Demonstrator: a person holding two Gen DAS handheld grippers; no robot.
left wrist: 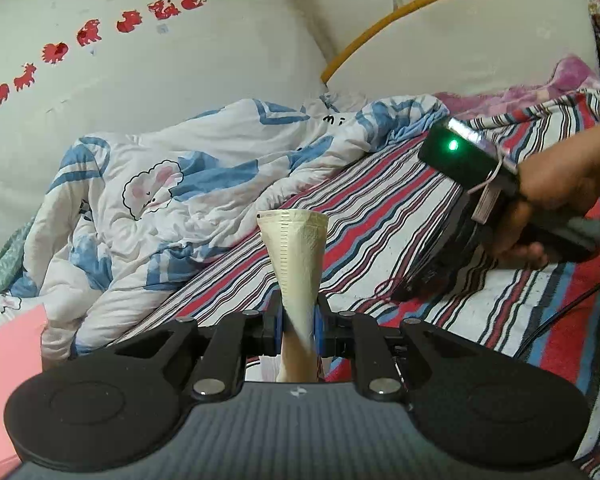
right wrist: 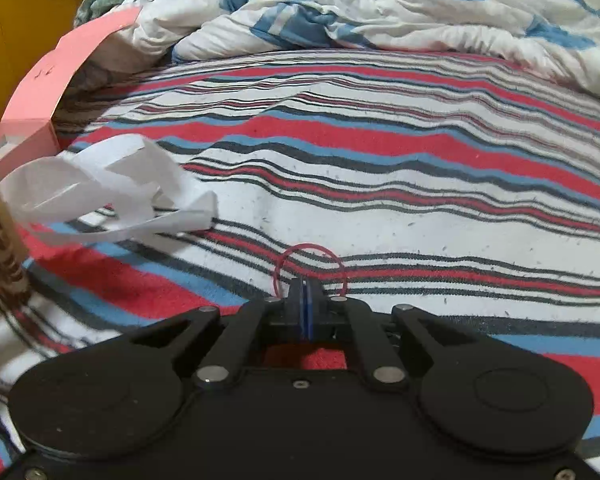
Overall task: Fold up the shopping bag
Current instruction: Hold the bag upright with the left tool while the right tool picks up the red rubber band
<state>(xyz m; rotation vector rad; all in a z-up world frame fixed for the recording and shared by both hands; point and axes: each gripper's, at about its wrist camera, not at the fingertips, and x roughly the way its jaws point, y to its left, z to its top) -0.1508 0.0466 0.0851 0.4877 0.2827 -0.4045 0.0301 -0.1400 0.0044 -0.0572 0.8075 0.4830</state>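
Left tool (left wrist: 298,326) — clamped on the rolled shopping bag (left wrist: 296,256), long axis pointing forward over the striped bed sheet (right wrist: 380,200); right tool (right wrist: 306,300), to its right — pinched onto a red rubber band (right wrist: 312,250).

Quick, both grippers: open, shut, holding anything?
Left gripper: shut on the rolled-up shopping bag, held upright.
Right gripper: shut on the red rubber band over the striped bedsheet.

I count one rolled-up shopping bag (left wrist: 296,264) and one red rubber band (right wrist: 310,266). I see two grippers, the left gripper (left wrist: 299,330) and the right gripper (right wrist: 306,312). There is one pink box (right wrist: 48,80), one fluffy quilt (left wrist: 148,196), and one stripy sheet (right wrist: 380,168).
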